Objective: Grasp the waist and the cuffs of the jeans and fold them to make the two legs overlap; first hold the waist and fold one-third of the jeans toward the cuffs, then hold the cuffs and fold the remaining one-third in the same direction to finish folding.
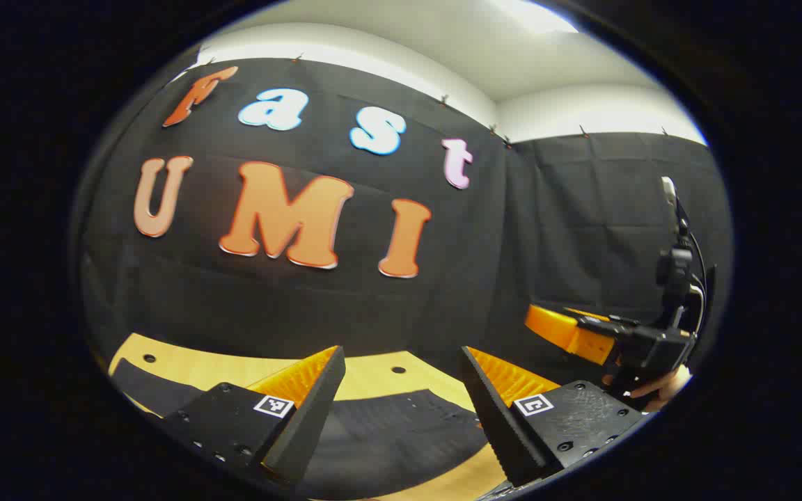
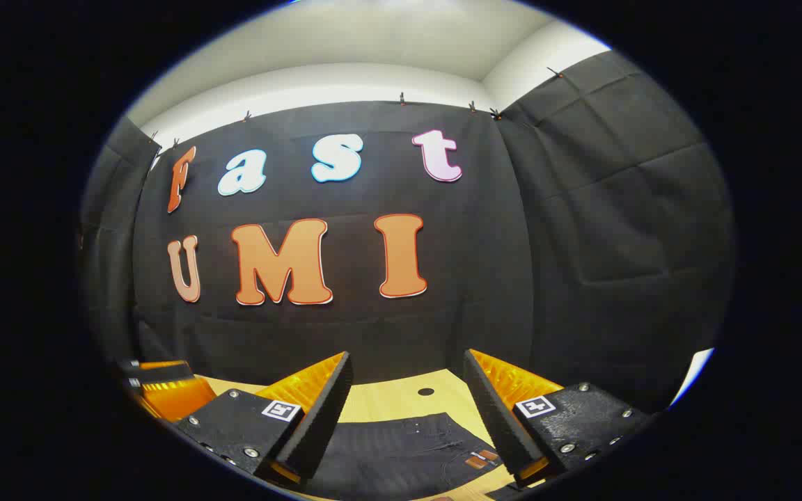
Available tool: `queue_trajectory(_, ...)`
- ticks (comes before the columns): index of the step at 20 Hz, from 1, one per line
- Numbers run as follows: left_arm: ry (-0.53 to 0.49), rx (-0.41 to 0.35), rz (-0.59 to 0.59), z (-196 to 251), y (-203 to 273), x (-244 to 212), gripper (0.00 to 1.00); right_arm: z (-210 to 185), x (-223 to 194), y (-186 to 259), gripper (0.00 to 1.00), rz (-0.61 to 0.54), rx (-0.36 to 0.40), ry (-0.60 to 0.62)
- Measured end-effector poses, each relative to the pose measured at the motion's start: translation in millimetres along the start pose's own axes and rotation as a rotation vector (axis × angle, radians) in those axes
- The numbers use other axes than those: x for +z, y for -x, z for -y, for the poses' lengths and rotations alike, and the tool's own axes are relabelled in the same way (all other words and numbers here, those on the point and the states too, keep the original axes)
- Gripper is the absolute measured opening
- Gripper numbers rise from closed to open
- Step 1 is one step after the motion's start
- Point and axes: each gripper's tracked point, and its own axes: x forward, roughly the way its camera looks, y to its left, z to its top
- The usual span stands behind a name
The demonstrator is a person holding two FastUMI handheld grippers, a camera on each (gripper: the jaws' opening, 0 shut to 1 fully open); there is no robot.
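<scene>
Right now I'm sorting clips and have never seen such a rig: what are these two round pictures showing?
A person holds a two-finger gripper in each hand; a camera rides on each, looking along its fingers. In the left gripper view, the left gripper stands open over dark jeans lying on a pale wooden table; farther right is the right gripper with the hand holding it. In the right gripper view, the right gripper is open too, above the jeans' waist. Nothing is held.
</scene>
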Motion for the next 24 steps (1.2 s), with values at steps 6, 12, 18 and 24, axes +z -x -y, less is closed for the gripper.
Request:
queue_trajectory(6, -0.064, 0.361, 0.028, -193.0, 78.8, 48.5, 0.95, -38.1, -10.9, 4.7, 1.0, -0.084, 0.062, -0.039)
queue_trajectory(12, -0.194, 0.643, 0.007, -284.3, 148.1, 62.5, 0.94, -33.4, -10.2, -21.9, 1.0, -0.123, 0.101, 0.025)
queue_trajectory(18, -0.153, 0.765, 0.006, -284.6, 155.7, 58.9, 0.97, -40.2, -26.4, -58.8, 0.97, -0.177, 0.242, 0.102)
queue_trajectory(24, -0.172, 0.751, -0.056, -287.5, 134.6, 48.4, 0.96, -50.8, -25.1, -80.1, 0.96, -0.163, 0.265, 0.067)
